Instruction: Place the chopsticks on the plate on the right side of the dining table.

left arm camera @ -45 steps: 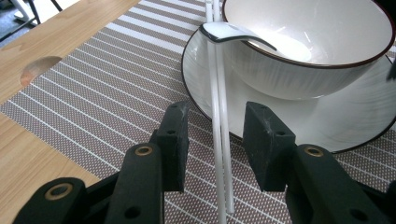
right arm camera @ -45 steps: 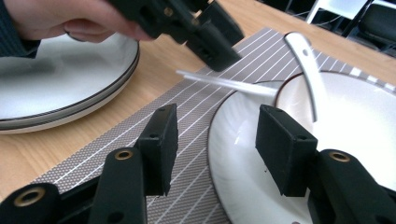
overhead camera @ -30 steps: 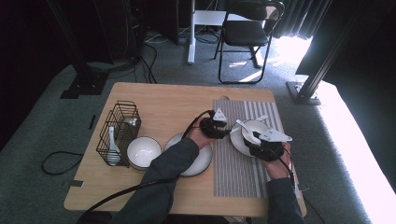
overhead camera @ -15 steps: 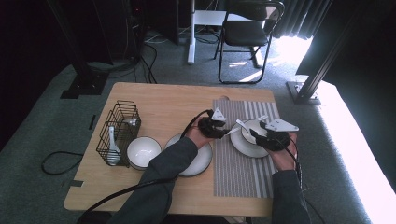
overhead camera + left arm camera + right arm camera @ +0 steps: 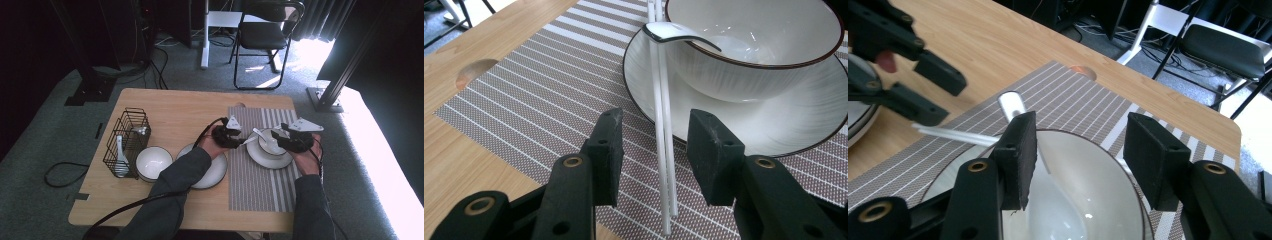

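Observation:
A white bowl (image 5: 273, 142) with a white spoon (image 5: 259, 133) in it stands on a dark-rimmed plate (image 5: 267, 159) on the striped placemat (image 5: 257, 192). My left gripper (image 5: 244, 140) is just left of the plate. In the left gripper view its jaws (image 5: 655, 125) are open around two white chopsticks (image 5: 663, 150), which lie on the mat and the plate's rim (image 5: 774, 130); the pads do not press them. My right gripper (image 5: 281, 138) hovers open over the bowl (image 5: 1073, 205), nothing between its jaws (image 5: 1083, 130). The spoon's handle (image 5: 1012, 104) and the left gripper (image 5: 945, 100) lie beyond it.
A black wire basket (image 5: 127, 137) holding a white spoon (image 5: 120, 156) stands at the table's left. Beside it are an empty white bowl (image 5: 153, 162) and a second plate (image 5: 215, 172) partly under the left forearm. A chair (image 5: 267, 35) stands beyond the table's far edge.
The right gripper has moved away from the person, from the plate's near right side to over the bowl. The left gripper has stayed beside the plate.

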